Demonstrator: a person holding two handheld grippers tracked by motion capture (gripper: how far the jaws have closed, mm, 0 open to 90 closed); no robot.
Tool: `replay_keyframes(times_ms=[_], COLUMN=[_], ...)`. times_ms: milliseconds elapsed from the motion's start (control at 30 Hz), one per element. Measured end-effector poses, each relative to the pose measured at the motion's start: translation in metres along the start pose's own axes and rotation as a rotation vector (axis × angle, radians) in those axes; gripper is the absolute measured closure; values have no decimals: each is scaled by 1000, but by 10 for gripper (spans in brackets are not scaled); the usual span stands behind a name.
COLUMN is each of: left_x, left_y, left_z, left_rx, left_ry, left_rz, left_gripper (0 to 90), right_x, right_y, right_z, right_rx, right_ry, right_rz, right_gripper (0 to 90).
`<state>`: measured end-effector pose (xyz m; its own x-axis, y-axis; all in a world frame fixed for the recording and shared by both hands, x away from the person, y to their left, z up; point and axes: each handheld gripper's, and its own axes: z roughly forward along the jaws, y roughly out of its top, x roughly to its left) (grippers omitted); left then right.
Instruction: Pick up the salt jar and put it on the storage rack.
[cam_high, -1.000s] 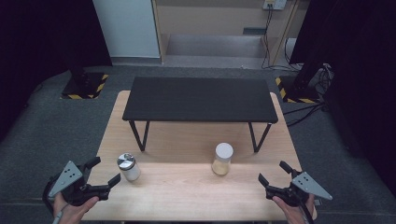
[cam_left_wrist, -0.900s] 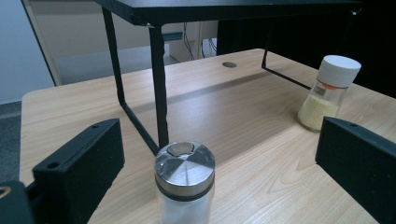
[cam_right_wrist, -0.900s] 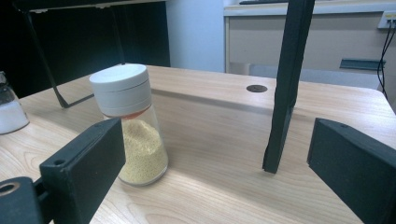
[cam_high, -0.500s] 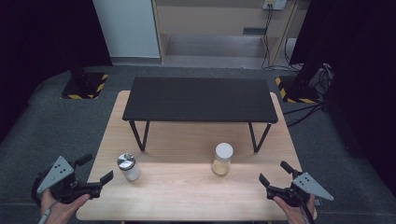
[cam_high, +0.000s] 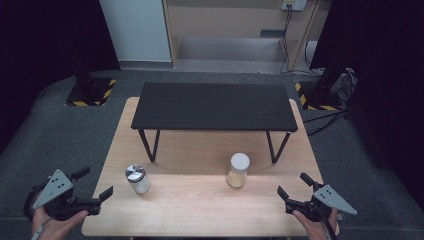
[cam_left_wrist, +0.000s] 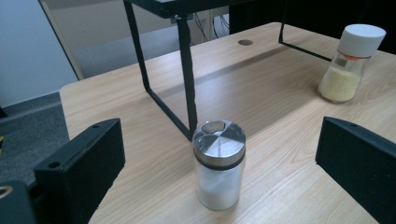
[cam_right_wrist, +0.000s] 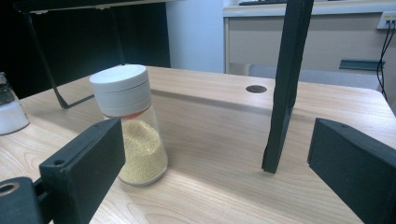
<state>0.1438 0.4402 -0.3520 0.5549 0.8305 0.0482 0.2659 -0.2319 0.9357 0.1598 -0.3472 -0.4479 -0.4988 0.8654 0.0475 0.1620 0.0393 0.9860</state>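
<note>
Left gripper (cam_high: 95, 184): jaws spread wide, holding nothing, at the wooden table's (cam_high: 200, 210) left front edge, aimed at the steel-capped jar of white powder (cam_high: 137, 179). Right gripper (cam_high: 295, 189): jaws likewise wide apart and empty, at the right front corner, near the white-capped jar of yellow granules (cam_high: 238, 170). Both jars stand upright before the black shelf (cam_high: 212, 106). No legible label on either jar.
</note>
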Motion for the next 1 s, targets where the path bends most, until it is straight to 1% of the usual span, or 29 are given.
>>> replay_keyframes(times_ms=[133, 300, 433, 467, 600, 733, 900, 1000], left_x=[5, 14, 17, 17, 15, 16, 15, 13], left_y=[-5, -6, -6, -7, -6, -8, -8, -8], left_z=[4, 12, 21, 24, 36, 47, 59, 65], left_rx=[2, 13, 25, 27, 51, 64, 86, 88], left_ry=[-20, -59, -71, -74, -82, -95, -99, -91], left_rz=[8, 34, 30, 27, 37, 16, 19, 10], left_gripper=[6, 12, 15, 16, 24, 27, 32, 35], right_x=[0, 0, 0, 0, 0, 0, 0, 1], right_y=[0, 0, 0, 0, 0, 0, 0, 0], right_z=[0, 0, 0, 0, 0, 0, 0, 0], right_rx=[0, 1, 0, 1, 1, 3, 3, 3], right_ry=[2, 0, 0, 0, 0, 2, 3, 3], right_rz=[-2, -2, -2, -2, -3, -3, -5, -6], right_gripper=[41, 41, 41, 41, 41, 41, 41, 41])
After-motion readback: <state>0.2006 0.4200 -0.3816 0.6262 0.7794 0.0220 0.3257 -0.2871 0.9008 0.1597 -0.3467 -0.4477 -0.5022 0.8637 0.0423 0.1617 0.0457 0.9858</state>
